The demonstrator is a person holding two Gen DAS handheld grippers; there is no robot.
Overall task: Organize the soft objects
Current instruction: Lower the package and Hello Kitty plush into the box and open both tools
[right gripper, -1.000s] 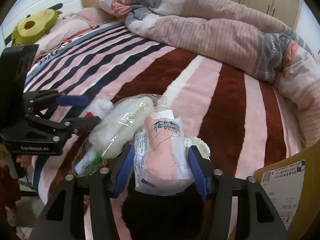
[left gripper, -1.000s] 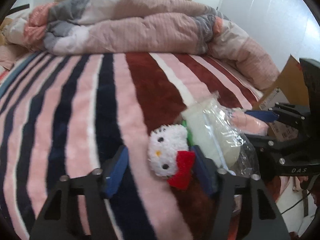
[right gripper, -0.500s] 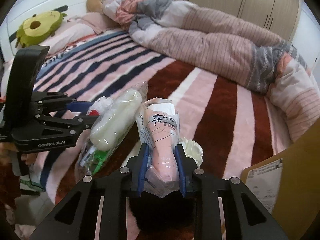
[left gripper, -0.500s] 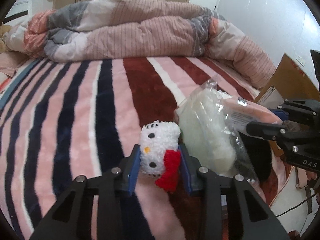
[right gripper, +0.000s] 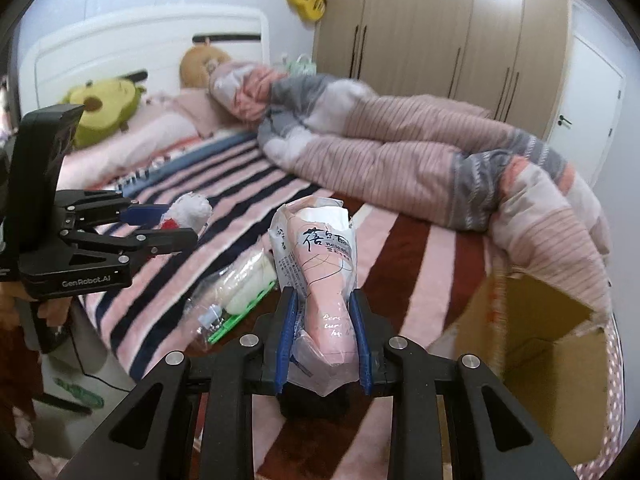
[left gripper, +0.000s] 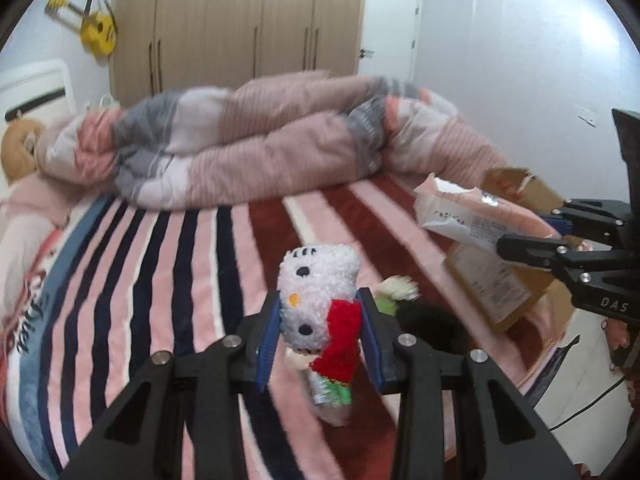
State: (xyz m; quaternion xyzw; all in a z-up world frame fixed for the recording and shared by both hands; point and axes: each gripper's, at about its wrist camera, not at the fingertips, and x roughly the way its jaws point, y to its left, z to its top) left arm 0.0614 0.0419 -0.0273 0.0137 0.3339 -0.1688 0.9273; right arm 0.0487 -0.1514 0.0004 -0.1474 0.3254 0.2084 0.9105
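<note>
My left gripper (left gripper: 320,332) is shut on a white plush cat head with a red bow (left gripper: 318,294) and holds it above the striped bed. It shows in the right wrist view (right gripper: 190,210) at the left. My right gripper (right gripper: 324,336) is shut on a pink packet in clear wrap (right gripper: 322,268), lifted off the bed; it shows in the left wrist view (left gripper: 476,216) at the right. A clear bag with a white soft item (right gripper: 236,288) lies on the blanket below.
An open cardboard box (right gripper: 548,364) stands at the bed's right edge, also in the left wrist view (left gripper: 504,280). A rolled pink and grey duvet (left gripper: 280,148) lies across the far side. An avocado plush (right gripper: 102,108) and a bear plush (right gripper: 200,66) sit by the headboard.
Both grippers closed on their objects and lifted them off the bed. The clear bag with the white item stayed on the blanket.
</note>
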